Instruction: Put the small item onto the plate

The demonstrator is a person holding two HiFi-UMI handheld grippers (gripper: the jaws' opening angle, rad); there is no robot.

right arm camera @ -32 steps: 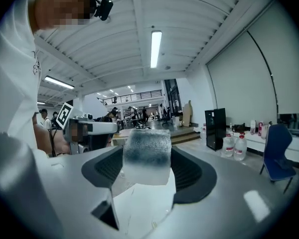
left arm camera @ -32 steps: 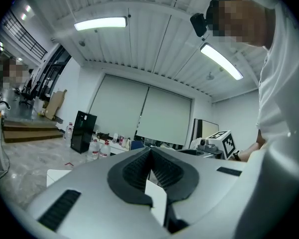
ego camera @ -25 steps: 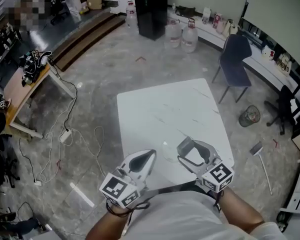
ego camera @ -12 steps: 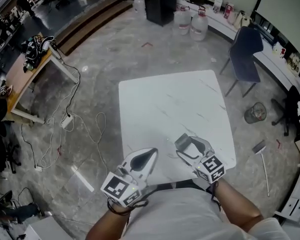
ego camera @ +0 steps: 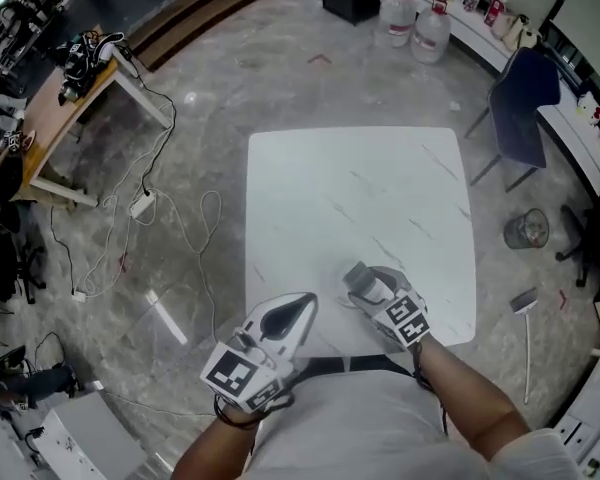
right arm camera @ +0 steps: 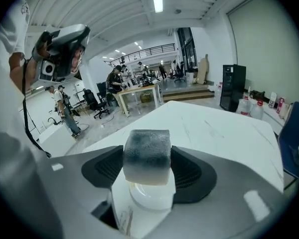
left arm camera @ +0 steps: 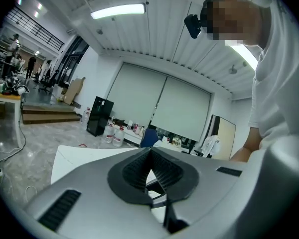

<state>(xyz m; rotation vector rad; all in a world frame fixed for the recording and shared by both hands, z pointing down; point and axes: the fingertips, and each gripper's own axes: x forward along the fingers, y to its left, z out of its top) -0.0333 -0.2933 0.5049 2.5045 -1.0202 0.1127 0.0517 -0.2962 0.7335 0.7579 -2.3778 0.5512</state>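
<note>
My right gripper (right arm camera: 147, 158) is shut on a small grey block (right arm camera: 146, 151), which sits squarely between the black pads. Directly under the block lies a small white plate (right arm camera: 149, 199) on the white marble table (right arm camera: 214, 128); I cannot tell if block and plate touch. From the head view the right gripper (ego camera: 360, 282) hovers over the table's (ego camera: 360, 188) near edge and hides the plate. My left gripper (ego camera: 302, 306) hangs just off that edge, to the left. Its jaws (left arm camera: 149, 152) are shut with nothing between them.
A blue chair (ego camera: 525, 98) stands off the table's far right corner, with a wire wastebasket (ego camera: 527, 230) on the floor beside it. Water jugs (ego camera: 420, 18) stand further back. Cables (ego camera: 140, 208) trail on the floor at left near a wooden desk (ego camera: 60, 118).
The right gripper with the block has moved left and nearer along the table's near edge, over where the plate lay. The head view has tipped further down. The left gripper has hardly moved.
</note>
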